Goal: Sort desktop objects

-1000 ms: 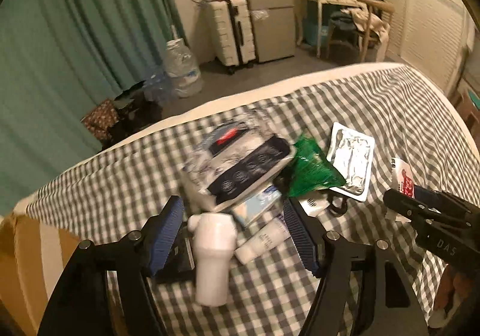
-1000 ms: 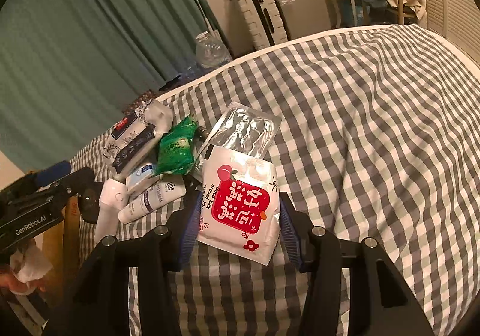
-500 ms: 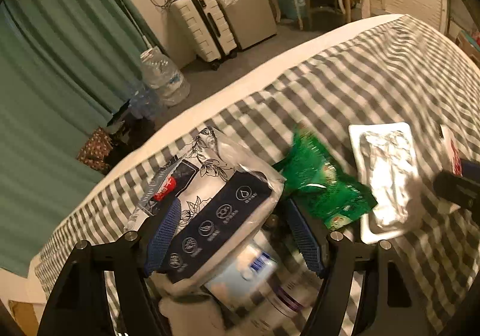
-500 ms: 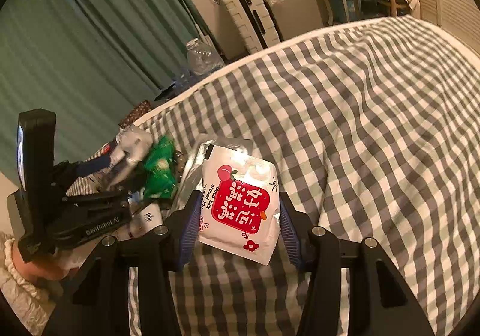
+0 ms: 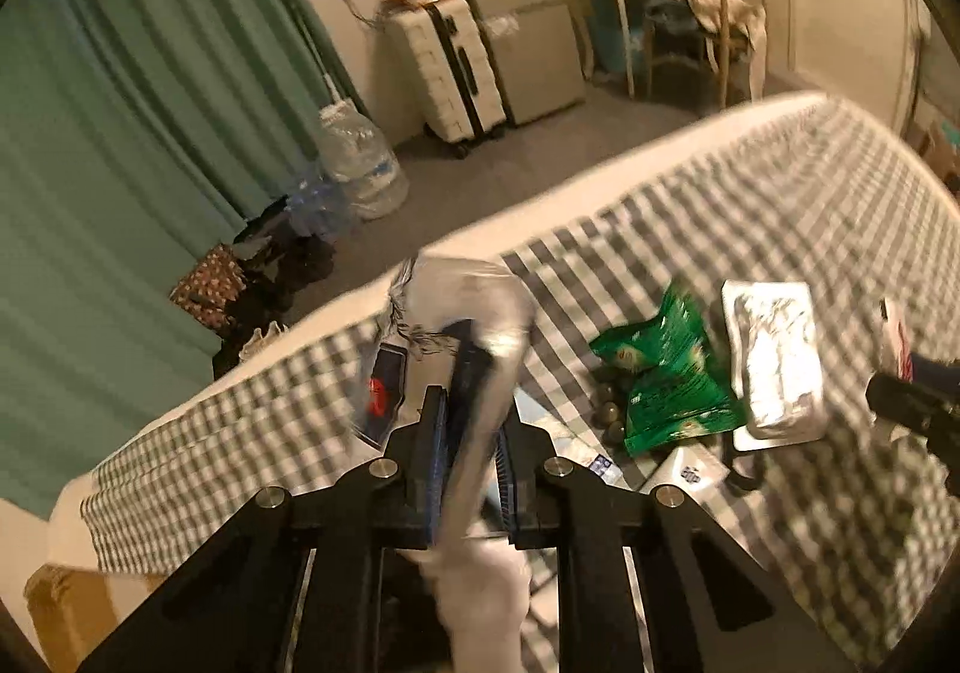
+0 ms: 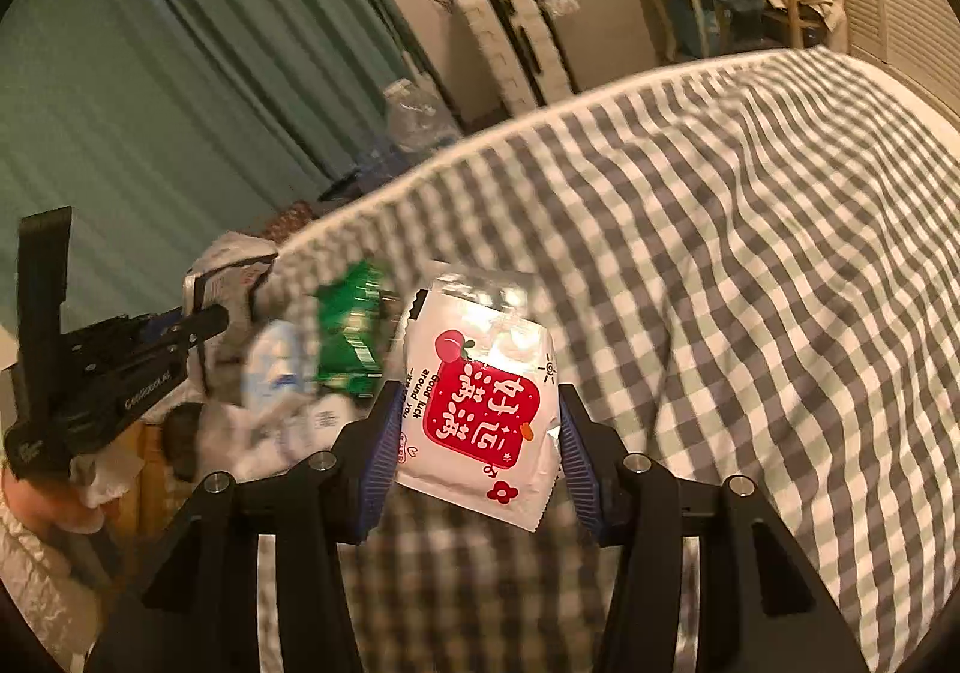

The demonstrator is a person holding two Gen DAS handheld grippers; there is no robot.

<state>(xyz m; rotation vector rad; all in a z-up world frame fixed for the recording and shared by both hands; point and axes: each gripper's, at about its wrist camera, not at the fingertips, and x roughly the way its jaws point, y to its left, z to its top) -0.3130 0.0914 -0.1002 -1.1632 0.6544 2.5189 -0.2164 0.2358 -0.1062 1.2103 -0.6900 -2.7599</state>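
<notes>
Bed (image 6: 750, 229) covered in soft woven gingham cloth, matt, gently rippled. Red-and-white packet (image 6: 486, 409) seen as glossy plastic film, highlight near its top. Green packet (image 5: 672, 379) shiny, crinkled film; silver pouch (image 5: 774, 355) reflective foil, wrinkled. White printed pack (image 5: 480, 349) glossy soft plastic, blurred. Gripper frames matt black plastic with bright metal screws (image 5: 556, 467); ridged blue pads (image 6: 576, 469) noted. Curtain (image 5: 120, 132) of matt pleated cloth.
</notes>
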